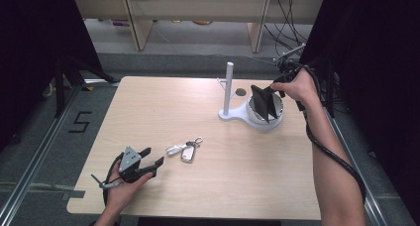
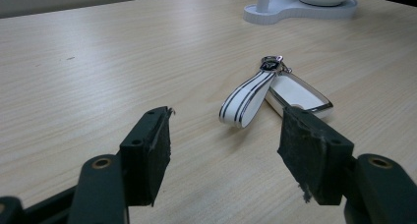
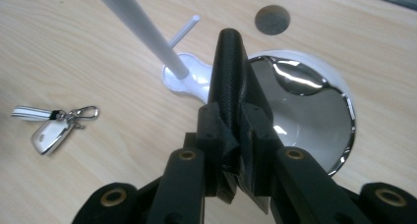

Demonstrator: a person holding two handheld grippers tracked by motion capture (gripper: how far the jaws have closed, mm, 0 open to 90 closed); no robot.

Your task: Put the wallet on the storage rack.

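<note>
A pale wooden table carries the scene, seen from the high view with a person's forearms reaching in from its near edge. Toward its far right stands a white stand with an upright post and a shiny round bowl set in its base. Over that bowl the right gripper, held in the person's right hand, has its jaws pressed tight on a black wallet, which hangs above the bowl's rim in the high view. Near the table's front left corner the left gripper rests in the person's left hand, its jaws spread wide with nothing between them, aimed toward a white car key fob and its striped white strap, which lie flat on the bare wood near mid-table, a short way beyond the jaw tips and well apart from the stand.
</note>
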